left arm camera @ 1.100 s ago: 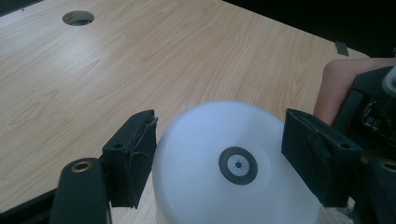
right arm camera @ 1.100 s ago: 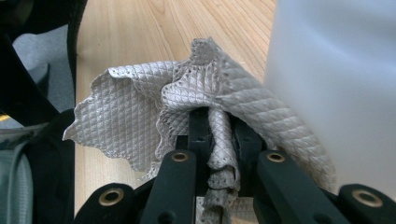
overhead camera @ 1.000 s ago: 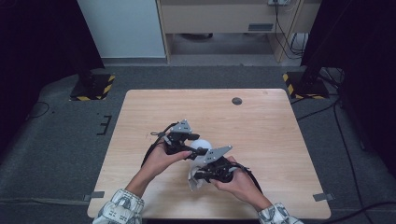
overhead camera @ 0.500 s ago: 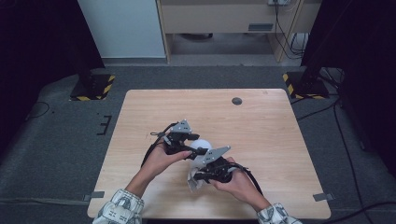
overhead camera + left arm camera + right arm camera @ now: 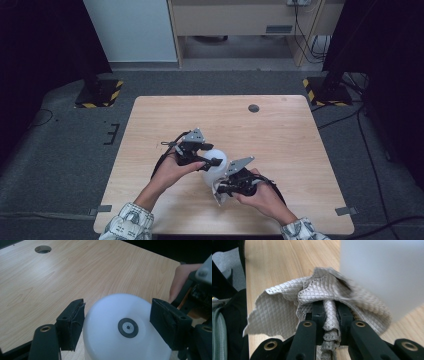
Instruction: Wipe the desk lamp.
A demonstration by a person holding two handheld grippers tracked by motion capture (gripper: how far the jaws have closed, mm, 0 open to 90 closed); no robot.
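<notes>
— What's in hand there?

— One white, smooth, rounded plastic container (image 5: 214, 165), upside down I think, though the overhead picture is small. It sits on the pale wooden table (image 5: 280, 130), near its front edge. The left claw (image 5: 117, 322) straddles it, pads at either flank.

— And the other?

— The right claw (image 5: 329, 312) is pinched tight on one grey, waffle-textured cloth (image 5: 322, 292), pressed just beside the container.

— Handling?

— Container looks light, stiff, slippery; take it across the sides. Cloth is soft; hold its bunched fold.
</notes>
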